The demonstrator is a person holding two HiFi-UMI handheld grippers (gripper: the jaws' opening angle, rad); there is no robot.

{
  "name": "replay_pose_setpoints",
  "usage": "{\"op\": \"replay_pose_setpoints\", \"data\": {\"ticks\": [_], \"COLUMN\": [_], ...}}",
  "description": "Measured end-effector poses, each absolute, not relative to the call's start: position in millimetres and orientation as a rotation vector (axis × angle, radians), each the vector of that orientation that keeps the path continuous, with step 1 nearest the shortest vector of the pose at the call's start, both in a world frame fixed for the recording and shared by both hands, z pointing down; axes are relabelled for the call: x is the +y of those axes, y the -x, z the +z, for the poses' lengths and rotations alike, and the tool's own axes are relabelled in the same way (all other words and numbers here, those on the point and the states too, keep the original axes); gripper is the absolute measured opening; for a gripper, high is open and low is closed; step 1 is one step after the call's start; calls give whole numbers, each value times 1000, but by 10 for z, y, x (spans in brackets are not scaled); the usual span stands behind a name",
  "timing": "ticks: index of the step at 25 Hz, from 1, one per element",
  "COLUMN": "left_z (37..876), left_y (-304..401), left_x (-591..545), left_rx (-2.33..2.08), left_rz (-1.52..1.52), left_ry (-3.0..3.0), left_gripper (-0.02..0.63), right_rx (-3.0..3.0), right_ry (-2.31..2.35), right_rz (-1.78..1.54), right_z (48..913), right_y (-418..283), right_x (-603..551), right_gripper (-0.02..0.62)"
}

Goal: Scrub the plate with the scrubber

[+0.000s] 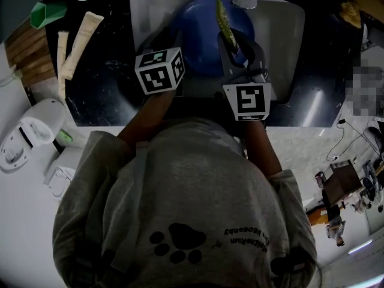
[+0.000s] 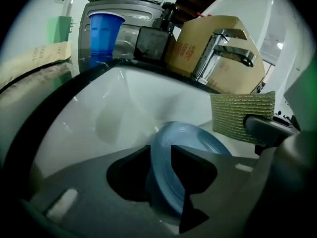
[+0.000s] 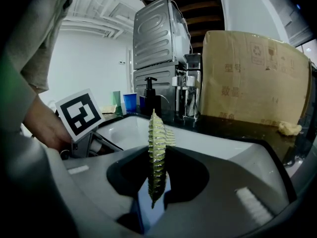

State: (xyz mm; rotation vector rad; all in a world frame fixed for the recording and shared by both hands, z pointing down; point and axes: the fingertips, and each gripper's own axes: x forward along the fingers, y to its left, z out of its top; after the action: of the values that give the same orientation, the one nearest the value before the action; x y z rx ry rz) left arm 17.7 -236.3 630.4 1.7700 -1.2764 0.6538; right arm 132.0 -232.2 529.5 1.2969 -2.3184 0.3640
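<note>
Head view shows the blue plate [image 1: 198, 38] in the sink [image 1: 282, 35] at upper centre, the left gripper [image 2: 159, 160] spread wide around its rim and the right gripper [image 3: 156, 182] pinching the scrubber [image 3: 157, 143] over it, so scrubbing seems not yet begun.

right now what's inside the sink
A blue plate sits in the white sink, its rim between the jaws of the left gripper. The right gripper holds the green scrubber over it. The sink floor beneath the plate is covered.

Head view: overhead, steeply down onto sink [image 1: 285, 41]. Left gripper view, right gripper view: low, close, facing tap [image 2: 225, 46]. All share sink, plate [image 1: 201, 35].
</note>
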Motion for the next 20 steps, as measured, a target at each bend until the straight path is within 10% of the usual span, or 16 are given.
{"op": "replay_pose_setpoints", "data": {"ticks": [20], "left_z": [6672], "left_y": [-197], "left_x": [-2130], "left_rx": [-1239], "left_rz": [760], "left_ry": [-1504], "left_gripper": [80], "right_rx": [-2331], "right_ry": [-1356], "right_rz": [387], "right_z": [5236], "right_y": [-1400], "right_x": [-2313], "right_gripper": [75]}}
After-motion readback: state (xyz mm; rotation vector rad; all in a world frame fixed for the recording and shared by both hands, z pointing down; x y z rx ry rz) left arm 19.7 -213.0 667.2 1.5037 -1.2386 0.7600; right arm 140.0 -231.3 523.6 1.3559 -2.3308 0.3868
